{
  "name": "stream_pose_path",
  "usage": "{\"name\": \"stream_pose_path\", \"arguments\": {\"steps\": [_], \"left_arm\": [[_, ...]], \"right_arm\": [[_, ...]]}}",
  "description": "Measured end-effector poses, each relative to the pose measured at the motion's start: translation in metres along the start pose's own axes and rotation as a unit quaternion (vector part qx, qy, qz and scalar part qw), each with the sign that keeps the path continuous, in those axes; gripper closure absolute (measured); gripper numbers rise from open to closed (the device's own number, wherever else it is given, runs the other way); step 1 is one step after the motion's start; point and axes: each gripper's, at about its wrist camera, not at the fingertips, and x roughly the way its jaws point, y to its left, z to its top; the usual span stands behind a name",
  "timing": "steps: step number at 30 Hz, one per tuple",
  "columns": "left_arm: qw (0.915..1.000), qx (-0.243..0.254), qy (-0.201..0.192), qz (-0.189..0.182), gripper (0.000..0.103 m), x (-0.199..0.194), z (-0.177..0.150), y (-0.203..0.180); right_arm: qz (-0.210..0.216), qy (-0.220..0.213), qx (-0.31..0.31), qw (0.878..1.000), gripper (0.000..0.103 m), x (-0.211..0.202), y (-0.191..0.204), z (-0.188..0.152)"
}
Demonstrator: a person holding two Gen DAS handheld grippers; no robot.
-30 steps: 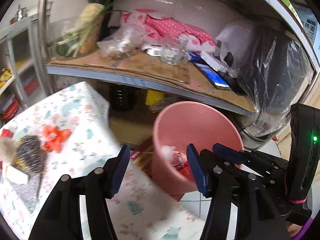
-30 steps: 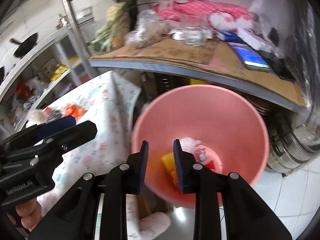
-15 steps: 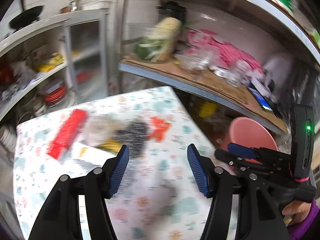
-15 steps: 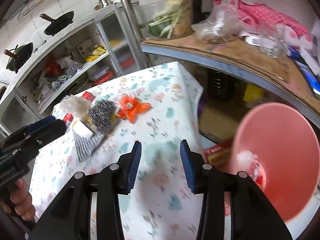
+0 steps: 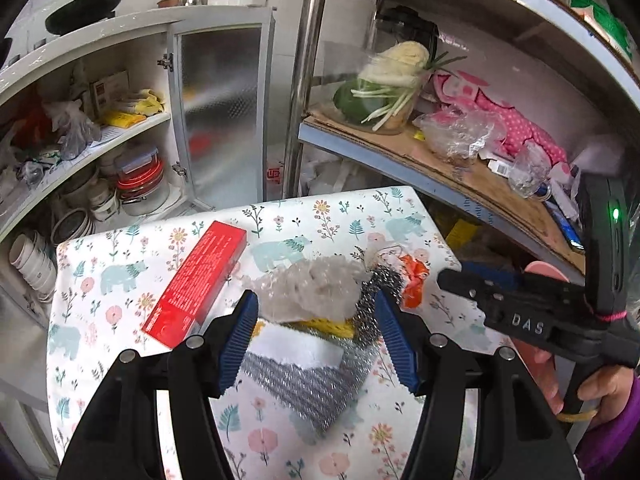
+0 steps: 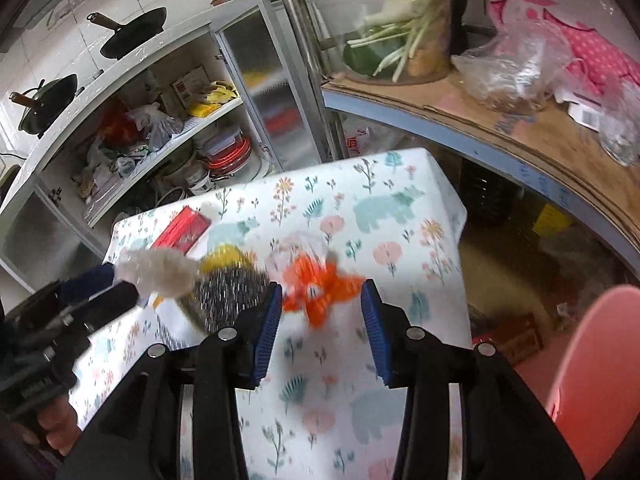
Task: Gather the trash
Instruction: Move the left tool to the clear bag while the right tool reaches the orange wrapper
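A small counter (image 5: 120,280) covered with a white cloth printed with bears and flowers holds a cluster of trash. The left tongs (image 5: 314,332) are spread wide, hovering over the pile with nothing between their blue pads (image 5: 240,332). Framed between those pads is a crumpled clear plastic wad (image 5: 312,288), lying on top of a yellow sponge (image 5: 324,325) and a white block (image 5: 298,347), which rest on a shiny silver mesh sheet (image 5: 316,388). A dark steel-wool scrubber (image 5: 384,280) sits just right of the wad, and a long red box (image 5: 198,282) lies flat to the left of the pile. The right tongs (image 6: 320,320) are also spread wide and empty, lined up on a crumpled orange wrapper (image 6: 320,288) that lies on the cloth near the counter's right edge, blurred in the right wrist view. In that view the scrubber (image 6: 228,292) sits to the left of the wrapper. A pink bin (image 6: 600,380) stands off the counter's right side, lower than the cloth, at the frame's edge. Behind the counter are a white cupboard (image 5: 120,92) full of dishes and a metal shelf (image 5: 460,168) lined with cardboard, carrying vegetables and plastic bags.
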Motion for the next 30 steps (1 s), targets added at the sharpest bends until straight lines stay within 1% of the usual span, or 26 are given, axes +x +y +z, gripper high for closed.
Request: {"name": "stream_pose_path", "arguments": {"steps": [2, 3, 5, 6, 7, 8, 9, 10, 12, 13, 14, 15, 16, 18, 19, 22, 27, 30], "left_arm": [[1.0000, 0.005, 0.000, 0.004, 0.045, 0.008, 0.001, -0.001], [0.9999, 0.008, 0.002, 0.006, 0.050, 0.014, 0.001, -0.001], [0.9999, 0.009, 0.008, 0.003, 0.054, 0.021, 0.001, -0.003], [0.9999, 0.009, 0.009, 0.005, 0.058, 0.025, 0.000, -0.003], [0.9999, 0.010, 0.008, 0.008, 0.059, 0.027, -0.001, -0.003], [0.9998, 0.015, -0.001, 0.012, 0.063, 0.027, -0.002, -0.004], [0.9996, 0.020, -0.008, 0.015, 0.073, 0.026, -0.002, -0.005], [0.9995, 0.024, -0.010, 0.018, 0.073, 0.025, -0.002, -0.006], [0.9995, 0.021, -0.013, 0.019, 0.078, 0.024, -0.001, -0.006], [0.9995, 0.019, -0.014, 0.020, 0.079, 0.023, -0.001, -0.005], [0.9995, 0.017, -0.016, 0.022, 0.081, 0.022, -0.001, -0.004], [0.9995, 0.012, -0.017, 0.023, 0.083, 0.021, -0.002, -0.002], [0.9995, 0.007, -0.018, 0.023, 0.083, 0.019, -0.002, 0.000], [0.9994, 0.002, -0.025, 0.026, 0.084, 0.014, -0.002, 0.002], [0.9992, 0.001, -0.029, 0.027, 0.085, 0.010, -0.002, 0.003], [0.9989, -0.003, -0.040, 0.026, 0.085, -0.003, -0.002, 0.005], [0.9981, -0.004, -0.055, 0.028, 0.085, -0.023, -0.002, 0.003], [0.9978, -0.008, -0.061, 0.022, 0.085, -0.034, -0.001, 0.000]], "right_arm": [[-0.006, 0.003, -0.003, 1.000, 0.061, 0.011, 0.001, 0.006], [-0.008, 0.006, -0.003, 1.000, 0.061, 0.016, 0.000, 0.008], [-0.009, 0.018, -0.001, 1.000, 0.061, 0.029, -0.002, 0.009], [-0.008, 0.022, -0.001, 1.000, 0.061, 0.033, -0.003, 0.008], [-0.001, 0.021, -0.001, 1.000, 0.061, 0.035, -0.002, 0.008], [0.004, 0.021, -0.001, 1.000, 0.061, 0.036, -0.002, 0.007], [0.007, 0.021, -0.003, 1.000, 0.061, 0.036, -0.001, 0.006], [0.009, 0.023, -0.006, 1.000, 0.061, 0.037, -0.001, 0.005], [0.014, 0.026, -0.012, 0.999, 0.061, 0.038, 0.003, 0.002], [0.017, 0.027, -0.016, 0.999, 0.063, 0.037, 0.004, 0.000], [0.026, 0.030, -0.018, 0.999, 0.073, 0.037, 0.004, -0.003], [0.034, 0.029, -0.018, 0.999, 0.076, 0.036, 0.005, -0.005], [0.035, 0.027, -0.019, 0.999, 0.080, 0.034, 0.005, -0.006], [0.029, 0.022, -0.027, 0.999, 0.084, 0.030, 0.008, -0.008], [0.029, 0.019, -0.029, 0.999, 0.089, 0.027, 0.009, -0.010], [0.028, 0.005, -0.027, 0.999, 0.090, 0.015, 0.010, -0.013], [0.032, -0.022, -0.017, 0.999, 0.090, -0.016, 0.008, -0.016], [0.033, -0.033, -0.009, 0.999, 0.090, -0.035, 0.005, -0.020]]}}
